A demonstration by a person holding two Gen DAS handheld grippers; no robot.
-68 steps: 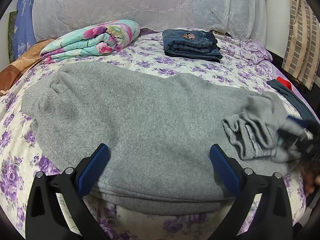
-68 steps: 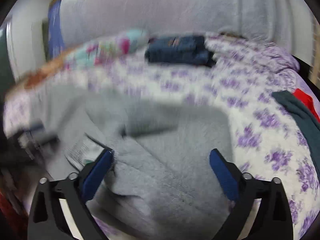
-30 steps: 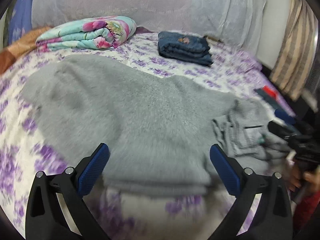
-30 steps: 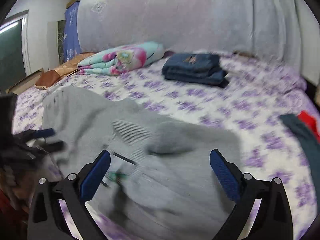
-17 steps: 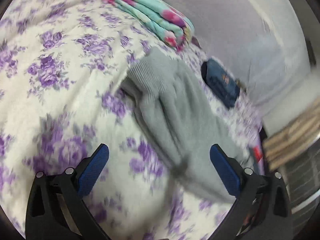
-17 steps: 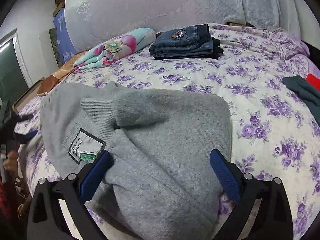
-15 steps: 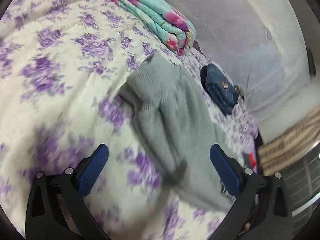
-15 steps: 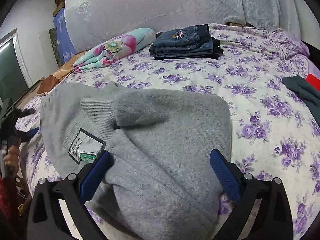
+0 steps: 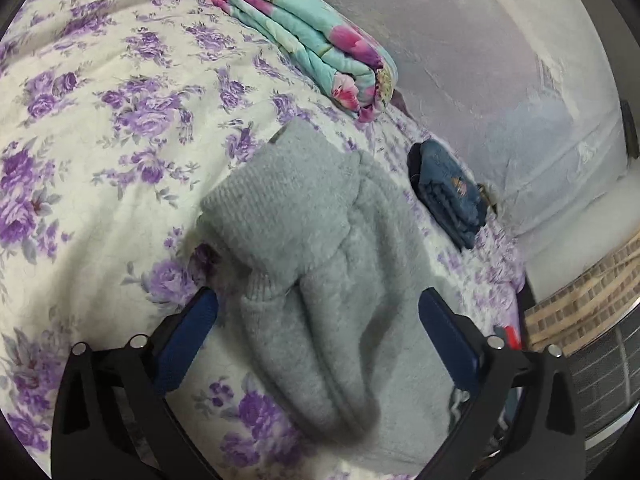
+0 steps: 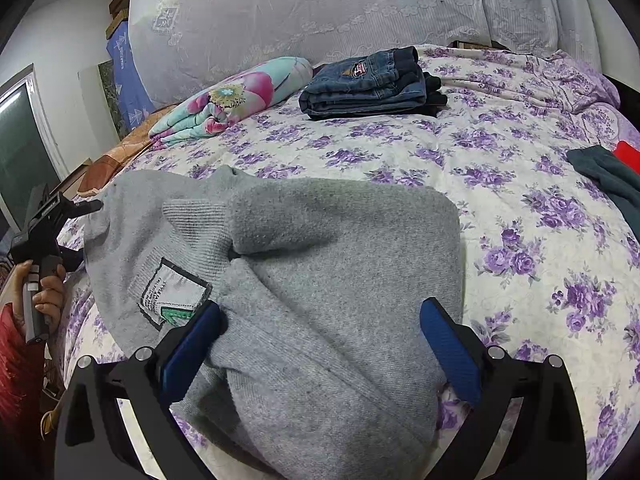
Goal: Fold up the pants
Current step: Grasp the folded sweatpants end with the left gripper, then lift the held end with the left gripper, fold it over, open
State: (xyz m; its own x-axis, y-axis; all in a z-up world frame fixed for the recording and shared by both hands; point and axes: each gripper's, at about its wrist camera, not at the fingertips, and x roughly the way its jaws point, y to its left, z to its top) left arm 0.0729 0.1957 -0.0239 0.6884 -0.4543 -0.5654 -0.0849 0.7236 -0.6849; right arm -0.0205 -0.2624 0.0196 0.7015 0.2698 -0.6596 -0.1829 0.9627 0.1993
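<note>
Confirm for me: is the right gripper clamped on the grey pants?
No, the right gripper is wide open, its blue pads either side of the grey pants, nothing pinched.

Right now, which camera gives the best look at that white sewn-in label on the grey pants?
The right wrist view: the label lies face-up on the grey pants, just beyond the right hand-held gripper, its print and green mark visible. The left wrist view shows only the pants' cuffed leg ends, no label.
</note>
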